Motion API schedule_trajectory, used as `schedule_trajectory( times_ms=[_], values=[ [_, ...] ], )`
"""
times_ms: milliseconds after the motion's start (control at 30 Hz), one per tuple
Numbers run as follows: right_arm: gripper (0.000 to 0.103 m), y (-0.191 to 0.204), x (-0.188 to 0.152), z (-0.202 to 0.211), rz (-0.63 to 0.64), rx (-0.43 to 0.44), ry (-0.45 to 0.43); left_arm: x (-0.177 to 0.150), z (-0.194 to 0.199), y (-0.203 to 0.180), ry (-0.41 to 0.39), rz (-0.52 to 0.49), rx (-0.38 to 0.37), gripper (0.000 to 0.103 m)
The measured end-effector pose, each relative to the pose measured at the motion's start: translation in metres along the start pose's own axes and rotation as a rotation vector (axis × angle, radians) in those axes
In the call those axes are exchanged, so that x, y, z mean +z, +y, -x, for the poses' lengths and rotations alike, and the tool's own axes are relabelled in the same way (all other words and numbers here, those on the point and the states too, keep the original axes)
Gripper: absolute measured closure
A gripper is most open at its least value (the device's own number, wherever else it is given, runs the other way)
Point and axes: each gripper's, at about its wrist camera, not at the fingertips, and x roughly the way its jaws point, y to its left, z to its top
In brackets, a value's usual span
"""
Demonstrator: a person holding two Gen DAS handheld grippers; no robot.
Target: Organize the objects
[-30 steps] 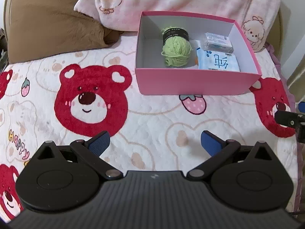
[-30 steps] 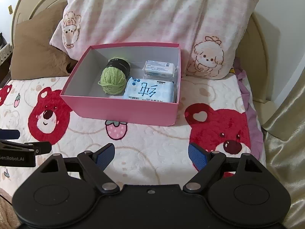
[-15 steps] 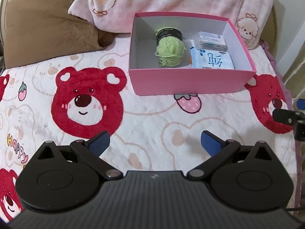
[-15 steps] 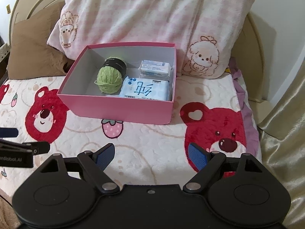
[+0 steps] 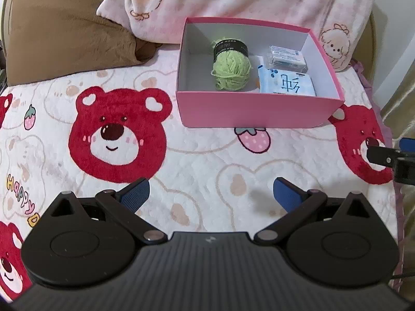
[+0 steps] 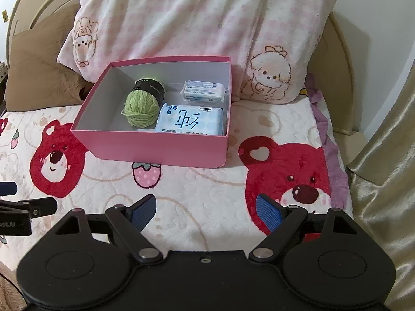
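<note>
Blanket (image 5: pixel 207 160) printed with red bears spreads under both grippers. Left gripper (image 5: pixel 211 194) hovers with jaws spread wide, holding nothing; right gripper (image 6: pixel 206 211) likewise, empty and apart. At 12 o'clock from both sits the pink box (image 6: pixel 158 145), backed at its 12 o'clock by a pink pillow (image 6: pixel 202 18). Inside it: green yarn ball (image 6: pixel 141 108) toward 9 o'clock, blue tissue pack (image 6: pixel 190 119) at 4 o'clock, small white packet (image 6: pixel 203 92) at 2 o'clock.

Left gripper (image 5: pixel 211 194), right gripper (image 6: pixel 206 211): jaws wide, empty.
</note>
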Motion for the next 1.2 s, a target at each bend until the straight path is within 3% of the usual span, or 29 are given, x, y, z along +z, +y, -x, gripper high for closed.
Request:
schedule_trajectory(
  times_ms=[700, 867, 1200],
  values=[
    [0.016, -0.002, -0.003, 0.005, -0.006, -0.003, -0.003, -0.002, -0.001, 0.005, 0.018, 0.022, 0.008, 0.000],
    [0.016, -0.001, -0.005, 0.008, 0.000, 0.002, -0.005, -0.001, 0.004, 0.010, 0.005, 0.054, -0.021, 0.000],
    [0.016, -0.002, -0.005, 0.008, -0.007, 0.006, -0.002, 0.000, 0.001, 0.015, 0.017, 0.075, 0.012, 0.000]
  ],
)
